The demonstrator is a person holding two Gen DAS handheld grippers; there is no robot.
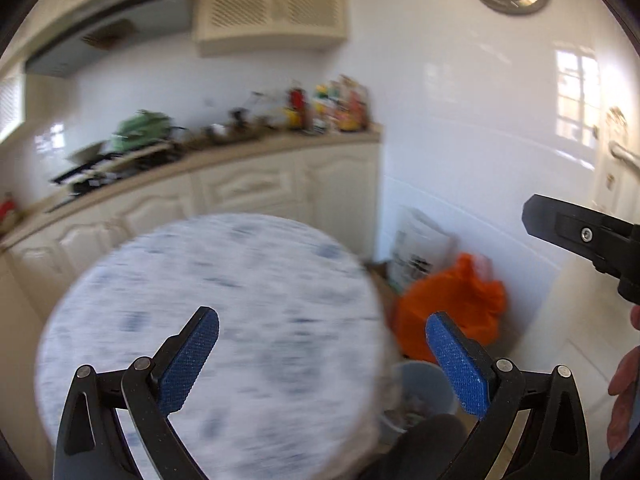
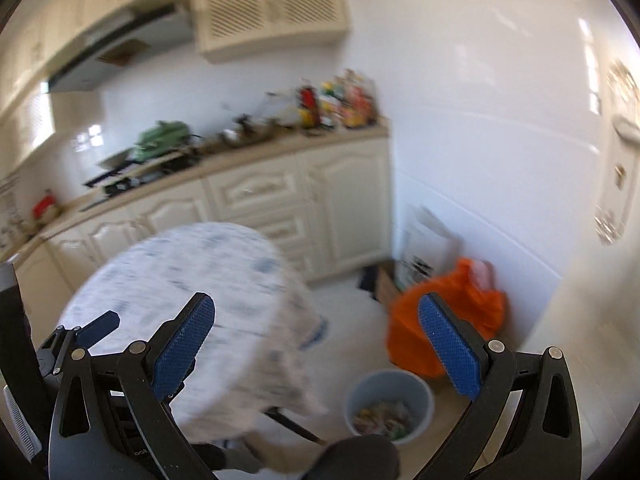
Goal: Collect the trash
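A grey-blue trash bin (image 2: 390,404) stands on the floor right of the round table, with colourful wrappers inside; it also shows in the left wrist view (image 1: 420,396), partly hidden by the table edge. My left gripper (image 1: 320,348) is open and empty above the round table (image 1: 208,320) with its white-and-blue cloth. My right gripper (image 2: 316,340) is open and empty, held above the table's right edge (image 2: 192,300) and the bin. Both views are motion-blurred. No loose trash shows on the table.
An orange plastic bag (image 2: 452,320) and a paper bag (image 2: 428,244) sit in the corner by the white tiled wall. A cream cabinet run with a cluttered counter (image 2: 240,152) lies behind the table. A door (image 1: 616,160) is at the right.
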